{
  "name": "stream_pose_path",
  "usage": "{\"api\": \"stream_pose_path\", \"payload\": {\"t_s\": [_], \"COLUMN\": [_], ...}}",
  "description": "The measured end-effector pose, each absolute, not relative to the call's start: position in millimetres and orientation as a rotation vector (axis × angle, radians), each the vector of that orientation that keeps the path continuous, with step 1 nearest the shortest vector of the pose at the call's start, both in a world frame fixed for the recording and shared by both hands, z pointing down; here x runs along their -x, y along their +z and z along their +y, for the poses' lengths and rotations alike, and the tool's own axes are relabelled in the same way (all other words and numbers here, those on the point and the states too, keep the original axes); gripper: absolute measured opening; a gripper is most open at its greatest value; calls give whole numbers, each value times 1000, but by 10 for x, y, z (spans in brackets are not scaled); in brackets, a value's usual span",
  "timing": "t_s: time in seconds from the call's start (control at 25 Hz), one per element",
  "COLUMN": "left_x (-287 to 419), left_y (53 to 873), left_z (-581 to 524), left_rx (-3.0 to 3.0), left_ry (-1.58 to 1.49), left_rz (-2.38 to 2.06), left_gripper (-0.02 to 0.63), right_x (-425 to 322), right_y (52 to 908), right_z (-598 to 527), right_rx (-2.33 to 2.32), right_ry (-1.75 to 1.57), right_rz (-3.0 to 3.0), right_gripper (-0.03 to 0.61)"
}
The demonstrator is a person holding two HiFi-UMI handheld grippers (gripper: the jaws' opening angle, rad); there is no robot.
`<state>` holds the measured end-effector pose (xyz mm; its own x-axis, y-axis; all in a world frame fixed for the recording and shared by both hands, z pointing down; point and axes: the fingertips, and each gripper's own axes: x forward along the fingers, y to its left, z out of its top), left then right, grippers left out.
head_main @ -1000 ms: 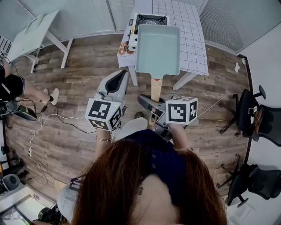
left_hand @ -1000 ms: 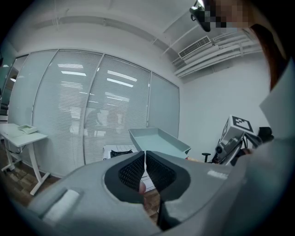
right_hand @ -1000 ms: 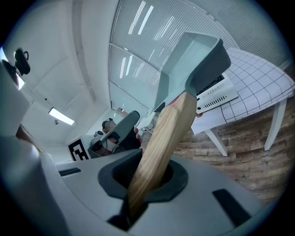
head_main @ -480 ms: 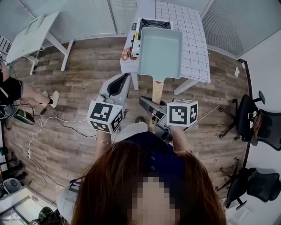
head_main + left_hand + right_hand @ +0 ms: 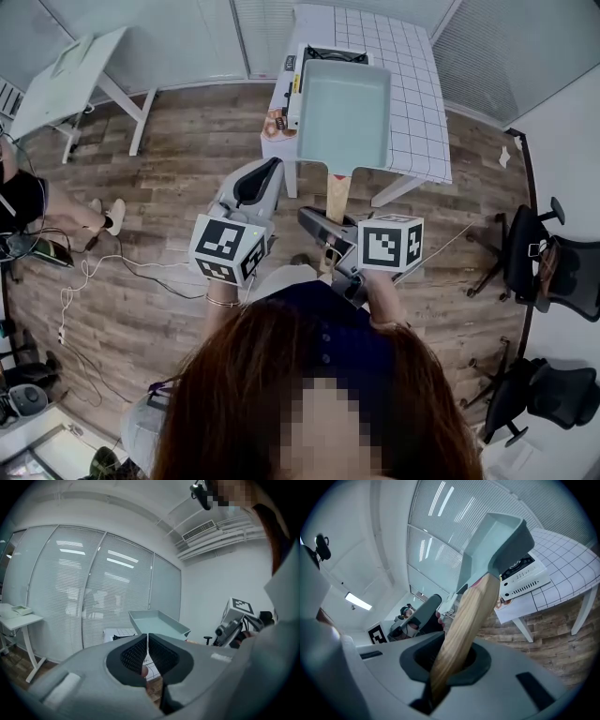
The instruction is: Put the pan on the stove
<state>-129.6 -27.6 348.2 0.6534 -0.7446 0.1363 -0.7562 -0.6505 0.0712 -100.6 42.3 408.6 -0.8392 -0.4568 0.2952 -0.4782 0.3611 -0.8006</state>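
Observation:
A pale green rectangular pan [image 5: 343, 114] with a wooden handle [image 5: 336, 195] hangs in the air over the near end of the white gridded table [image 5: 417, 89]. It hides most of the portable gas stove [image 5: 330, 53] there. My right gripper [image 5: 321, 231] is shut on the handle [image 5: 464, 620]; in the right gripper view the pan [image 5: 494, 545] rises above the stove [image 5: 524, 576]. My left gripper [image 5: 257, 184] floats left of the handle, shut and empty. In the left gripper view its jaws [image 5: 148, 649] meet, with the pan [image 5: 157, 623] beyond them.
Black office chairs [image 5: 534, 246] stand at the right on the wooden floor. A white desk [image 5: 67, 73] is at the upper left, with cables [image 5: 86, 270] and a person's legs [image 5: 58, 202] at the left edge. A small round item [image 5: 274, 122] lies at the table's near corner.
Both grippers and the pan have moved forward toward the table. The pan now covers more of the stove.

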Motion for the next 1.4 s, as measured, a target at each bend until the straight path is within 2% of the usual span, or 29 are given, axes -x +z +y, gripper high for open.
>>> {"api": "stream_pose_path", "payload": {"t_s": [1.4], "left_x": [1164], "left_y": [3407], "left_z": [-783], "left_rx": [-2770], "left_ry": [131], "left_rz": [-1219], "left_gripper": [21], "right_x": [905], "right_y": [4049], "right_z": [-71], "right_rx": [-914], "right_ry": [1540], "right_rz": [-2573], "right_gripper": [43]}}
